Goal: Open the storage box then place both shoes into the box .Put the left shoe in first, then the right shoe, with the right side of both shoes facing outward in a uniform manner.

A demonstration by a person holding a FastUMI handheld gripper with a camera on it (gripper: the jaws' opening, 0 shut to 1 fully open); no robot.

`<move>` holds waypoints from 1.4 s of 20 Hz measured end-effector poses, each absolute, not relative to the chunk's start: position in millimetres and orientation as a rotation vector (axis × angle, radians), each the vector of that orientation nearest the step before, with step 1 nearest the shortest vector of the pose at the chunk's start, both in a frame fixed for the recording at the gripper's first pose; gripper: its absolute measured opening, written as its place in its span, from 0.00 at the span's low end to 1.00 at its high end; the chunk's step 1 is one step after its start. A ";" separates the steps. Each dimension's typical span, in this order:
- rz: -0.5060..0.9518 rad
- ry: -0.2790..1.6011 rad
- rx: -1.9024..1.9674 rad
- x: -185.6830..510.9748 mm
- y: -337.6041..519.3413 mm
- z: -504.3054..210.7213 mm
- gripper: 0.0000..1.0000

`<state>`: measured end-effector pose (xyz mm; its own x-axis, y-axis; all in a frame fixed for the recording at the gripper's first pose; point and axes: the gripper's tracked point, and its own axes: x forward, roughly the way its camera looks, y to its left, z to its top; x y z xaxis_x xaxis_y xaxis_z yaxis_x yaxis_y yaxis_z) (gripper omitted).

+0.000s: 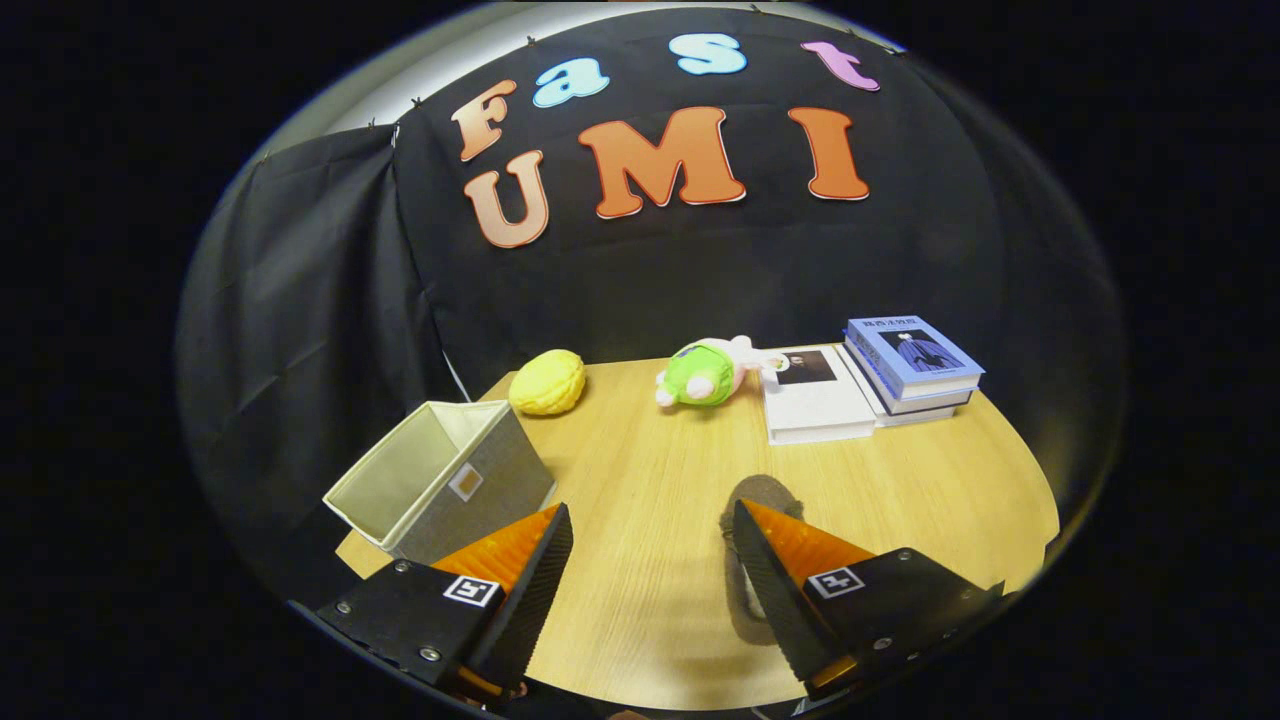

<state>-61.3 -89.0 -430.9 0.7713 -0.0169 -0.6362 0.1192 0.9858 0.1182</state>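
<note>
A grey fabric storage box with a pale lining stands on the wooden table, just beyond my left finger, its top open and nothing visible inside. A grey shoe lies on the table right at my right finger, which hides most of it; its rounded end pokes out past the fingertip. My gripper hovers over the table, open, with only bare tabletop between the fingers. I cannot tell which shoe this is.
Beyond the fingers, along the back of the table, lie a yellow round object, a green plush toy, a white book and a stack of books. Black cloth walls the booth behind and to the left.
</note>
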 end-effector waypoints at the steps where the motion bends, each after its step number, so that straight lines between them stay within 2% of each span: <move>1: -0.085 0.707 0.145 -65.5 -98.1 -438.2 0.96; 11: -0.197 0.873 0.165 -91.5 -178.1 -525.3 0.93; 15: -0.216 0.950 0.109 -97.0 -190.5 -557.0 0.86; 21: -0.267 0.948 0.071 -74.6 -206.0 -583.4 0.76; 25: -0.305 0.983 0.133 -68.7 -209.9 -601.9 0.56; 27: -0.312 0.982 0.206 -63.4 -203.6 -602.3 0.40; 28: -0.331 0.985 0.223 -63.5 -205.7 -602.6 0.21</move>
<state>-63.5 -205.7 -602.6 0.5094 -0.1723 -0.8431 0.3719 0.9276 0.0352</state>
